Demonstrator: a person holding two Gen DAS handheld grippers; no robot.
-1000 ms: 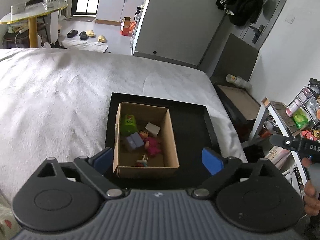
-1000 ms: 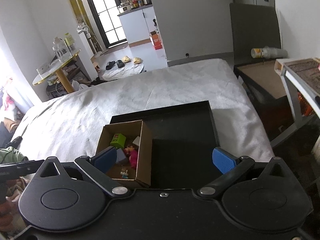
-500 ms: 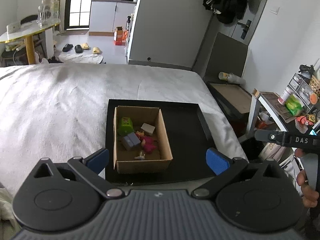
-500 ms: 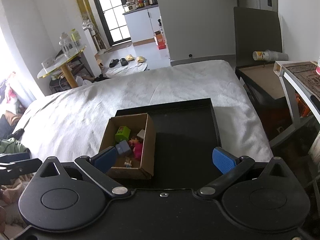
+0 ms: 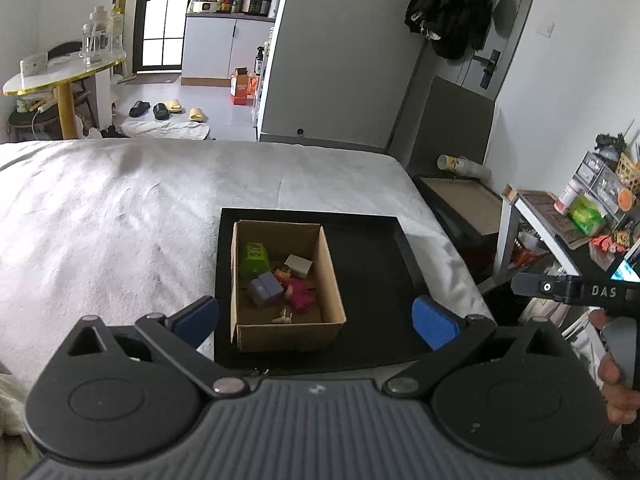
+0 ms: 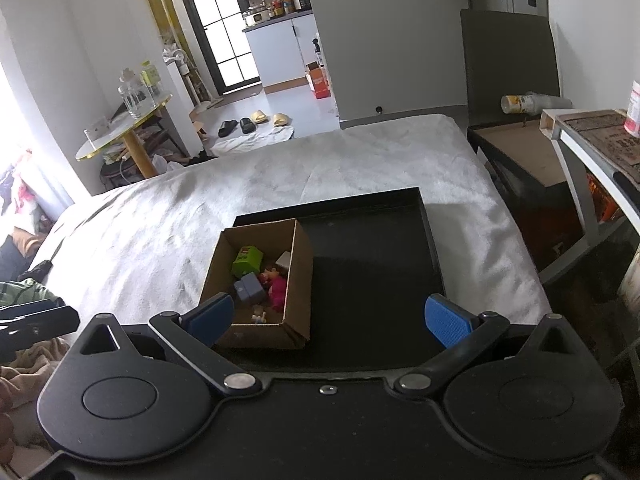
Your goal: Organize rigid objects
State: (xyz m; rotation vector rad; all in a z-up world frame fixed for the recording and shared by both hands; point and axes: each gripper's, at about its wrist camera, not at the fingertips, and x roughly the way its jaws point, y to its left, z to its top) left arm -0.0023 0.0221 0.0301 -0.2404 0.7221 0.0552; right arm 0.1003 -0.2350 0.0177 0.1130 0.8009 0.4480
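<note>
Toys — five, in one cardboard box (image 5: 286,334) on one black tray (image 5: 372,280) — both claws wide open, empty.

Soft daylight fills the room. It comes in through the window (image 6: 230,32) at the back, and the far left edge of the right view is washed out white. The box (image 6: 298,280) throws a dark shadow on the tray (image 6: 428,224). Walls bend at the edges. Both pictures look sharp.

Each black gripper (image 5: 315,322) (image 6: 326,318) has 2 blue-padded fingers (image 5: 434,322), silver pivot screws and round black discs.
</note>
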